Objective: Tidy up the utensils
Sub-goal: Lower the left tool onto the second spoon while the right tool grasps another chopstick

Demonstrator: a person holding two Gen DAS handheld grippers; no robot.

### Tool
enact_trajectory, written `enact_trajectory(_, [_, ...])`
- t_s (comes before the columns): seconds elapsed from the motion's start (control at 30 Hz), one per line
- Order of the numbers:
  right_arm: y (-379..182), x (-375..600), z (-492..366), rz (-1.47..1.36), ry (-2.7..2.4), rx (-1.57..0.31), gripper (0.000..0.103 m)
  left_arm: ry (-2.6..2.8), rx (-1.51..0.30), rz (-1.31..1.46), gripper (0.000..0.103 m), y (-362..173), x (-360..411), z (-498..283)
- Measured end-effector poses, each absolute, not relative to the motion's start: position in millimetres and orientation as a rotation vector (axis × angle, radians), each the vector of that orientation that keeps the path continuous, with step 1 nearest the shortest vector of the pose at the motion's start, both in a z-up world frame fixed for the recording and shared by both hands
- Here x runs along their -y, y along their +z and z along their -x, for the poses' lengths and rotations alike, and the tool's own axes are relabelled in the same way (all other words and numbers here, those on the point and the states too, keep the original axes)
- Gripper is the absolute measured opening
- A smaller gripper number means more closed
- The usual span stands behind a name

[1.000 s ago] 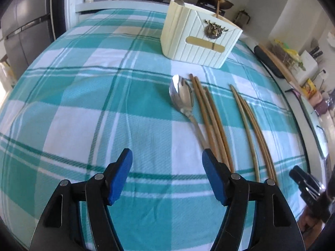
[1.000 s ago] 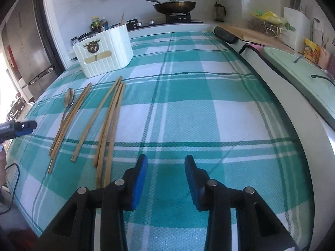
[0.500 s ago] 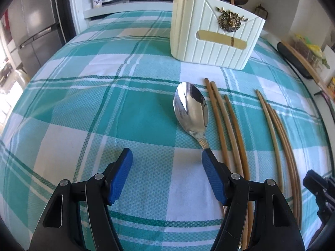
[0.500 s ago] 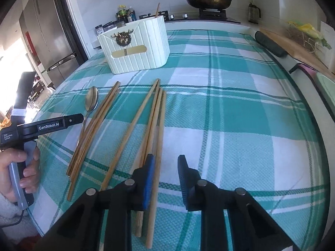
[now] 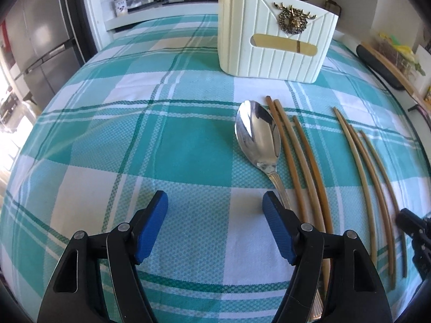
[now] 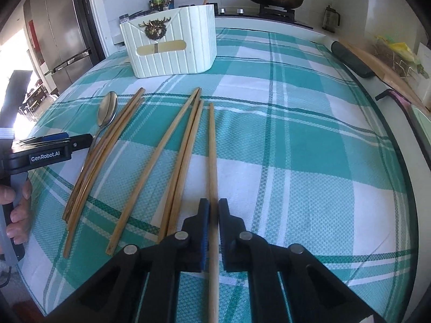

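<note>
The right gripper [image 6: 212, 212] has just been closing and now pinches one long, thin wooden chopstick [image 6: 212, 145] between its blue pads, near the stick's near end; the stick lies flat on the desk's teal-and-white checked cloth [image 6: 296, 140]. Just left of it lie two more wooden chopsticks [image 6: 172, 158] side by side, so three in this group. Further left is a second group of three chopsticks [image 6: 107, 145], packed close, with one shiny metal spoon [image 6: 107, 110] beside them, bowl facing up. The left gripper [image 5: 214, 210] hangs spread wide over the cloth with nothing between its pads; its right finger [image 5: 277, 231] is just beside the spoon's handle. Counted: six chopsticks, one spoon. Beyond them all stands one cream ribbed holder [image 6: 172, 45] with a brass deer-head emblem and a slot handle; a wooden stick pokes up behind its rim.
</note>
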State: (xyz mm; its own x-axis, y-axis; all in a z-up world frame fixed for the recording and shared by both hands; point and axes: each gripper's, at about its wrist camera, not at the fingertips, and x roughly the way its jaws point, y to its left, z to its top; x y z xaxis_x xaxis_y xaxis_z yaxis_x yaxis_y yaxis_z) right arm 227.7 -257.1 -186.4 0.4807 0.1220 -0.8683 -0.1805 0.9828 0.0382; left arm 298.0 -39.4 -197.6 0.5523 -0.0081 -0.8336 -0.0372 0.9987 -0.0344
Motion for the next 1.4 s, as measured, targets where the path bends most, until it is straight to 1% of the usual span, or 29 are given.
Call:
enact_trajectory(0.13, [-186,264,-225,0.062,0.136,-1.048,0.007,0.021,-0.998,0.063,0.074,-197,30,-297])
enact_trajectory(0.27, [-185,266,-221,0.065,0.122,-1.044,0.007,-0.059,-0.977,0.202,0.075,-188,25,-293])
enact_trajectory(0.33, [-186,265,-221,0.067,0.120,-1.042,0.007,-0.062,-0.971,0.175,0.077,-186,35,-296])
enact_trajectory(0.47, [-186,264,-220,0.070,0.115,-1.038,0.007,-0.040,-0.982,0.125,0.077,-196,50,-303])
enact_trajectory(0.5, [-186,265,-220,0.069,0.114,-1.037,0.007,-0.032,-0.969,0.110,0.079,-197,52,-303])
enact_trajectory(0.63, [-186,265,-219,0.060,0.108,-1.034,0.007,-0.021,-0.968,0.040,0.079,-199,59,-301])
enact_trajectory(0.7, [-186,264,-219,0.068,0.107,-1.032,0.007,-0.038,-0.961,0.010,0.071,-198,60,-296])
enact_trajectory(0.77, [-186,263,-220,0.078,0.112,-1.035,0.007,-0.056,-0.955,-0.008,0.052,-197,57,-290])
enact_trajectory(0.8, [-186,264,-221,0.073,0.114,-1.037,0.007,-0.064,-0.953,-0.016,0.046,-196,54,-287])
enact_trajectory(0.87, [-185,266,-221,0.072,0.109,-1.040,0.007,-0.068,-0.957,-0.027,0.021,-194,47,-284])
enact_trajectory(0.93, [-185,270,-220,0.074,0.091,-1.040,0.007,-0.067,-0.966,-0.027,0.011,-194,39,-282])
enact_trajectory(1.03, [-185,278,-218,0.071,0.056,-1.047,0.007,-0.068,-0.971,-0.016,0.011,-194,24,-279])
enact_trajectory(1.13, [-184,286,-216,0.076,0.048,-1.066,0.007,-0.071,-0.977,-0.044,0.017,-193,12,-275])
enact_trajectory(1.2, [-184,290,-214,0.091,0.047,-1.086,0.007,-0.091,-0.984,-0.047,0.023,-193,1,-273])
enact_trajectory(1.23, [-183,292,-213,0.093,0.053,-1.095,0.007,-0.097,-0.986,-0.045,0.030,-193,-4,-272])
enact_trajectory(1.27, [-183,295,-213,0.093,0.052,-1.100,0.008,-0.109,-0.989,-0.038,0.034,-193,-10,-271])
enact_trajectory(1.3, [-183,297,-213,0.086,0.051,-1.107,0.008,-0.123,-0.994,-0.031,0.037,-193,-15,-271])
enact_trajectory(1.37, [-183,301,-213,0.077,0.064,-1.117,0.008,-0.132,-1.003,-0.051,0.050,-193,-20,-270])
enact_trajectory(1.4, [-183,302,-213,0.075,0.069,-1.122,0.008,-0.131,-1.006,-0.078,0.055,-194,-21,-269])
